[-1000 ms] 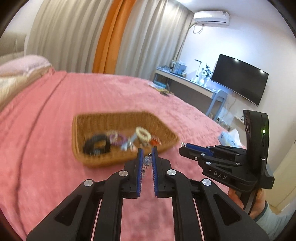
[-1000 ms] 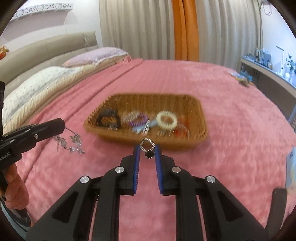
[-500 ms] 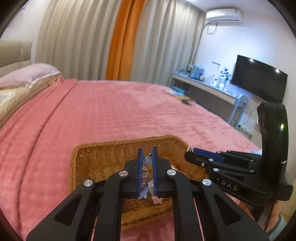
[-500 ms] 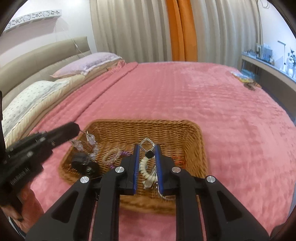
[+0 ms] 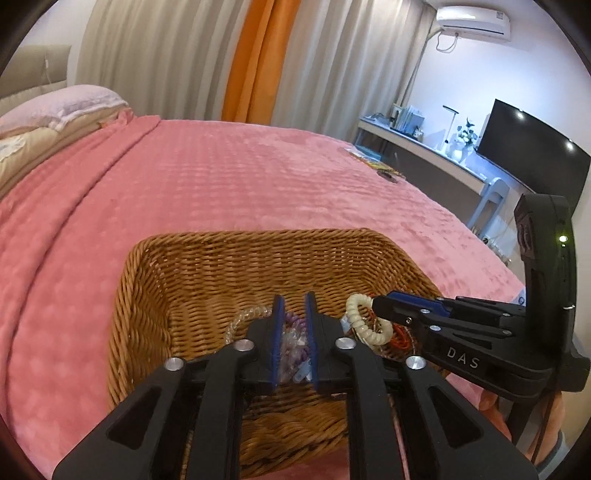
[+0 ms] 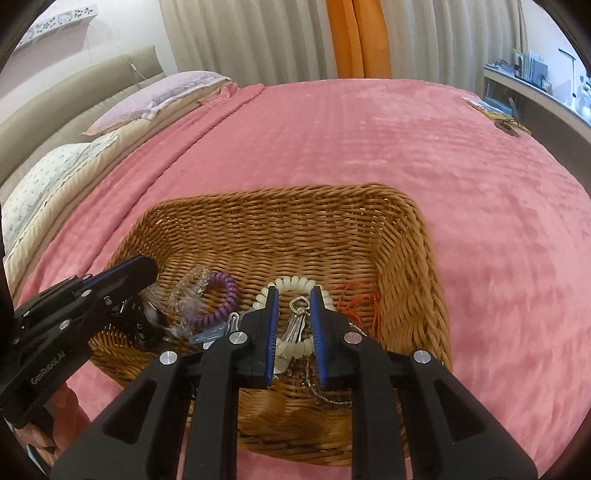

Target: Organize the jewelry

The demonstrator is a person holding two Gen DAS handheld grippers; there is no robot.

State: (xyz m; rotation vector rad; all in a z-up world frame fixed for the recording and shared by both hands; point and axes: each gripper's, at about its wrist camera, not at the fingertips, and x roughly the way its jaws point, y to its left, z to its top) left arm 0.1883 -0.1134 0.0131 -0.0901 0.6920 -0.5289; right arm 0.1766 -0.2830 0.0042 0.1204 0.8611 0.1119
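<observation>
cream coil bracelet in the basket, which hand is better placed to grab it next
Right, probably. The right gripper straddles the cream coil bracelet, a silver pendant between its jaws; the left gripper sits over the purple coil beside it.

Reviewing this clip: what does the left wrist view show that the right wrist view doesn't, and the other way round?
Only the left wrist view shows the wall air conditioner and the black TV. Only the right wrist view shows the floral pillow and the silver chain trailing under the right gripper. Both show the wicker basket on the pink blanket, the cream coil bracelet, the purple coil tie and the orange curtain.
</observation>
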